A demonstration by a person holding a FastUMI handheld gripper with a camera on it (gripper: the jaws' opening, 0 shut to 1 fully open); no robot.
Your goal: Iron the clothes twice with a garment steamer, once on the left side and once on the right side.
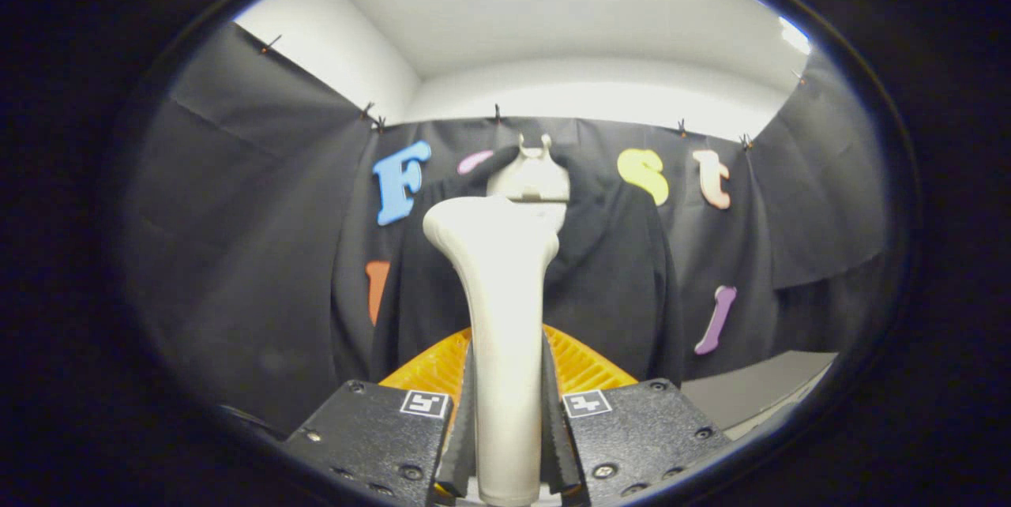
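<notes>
Dark garment [608,270] hangs on a pale hanger [531,175] against the booth wall, beyond the fingers. Cream steamer [499,309], slim handle widening to a rounded head, stands upright, clamped by gripper [508,420] on both sides. Orange ribbed basket [580,369] just behind.

Claw [508,428] clamped on steamer handle [505,333], upright.

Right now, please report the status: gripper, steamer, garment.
Gripper shut on steamer, held upright. Dark garment hangs beyond on hanger, apart. Orange basket just behind fingers.
</notes>
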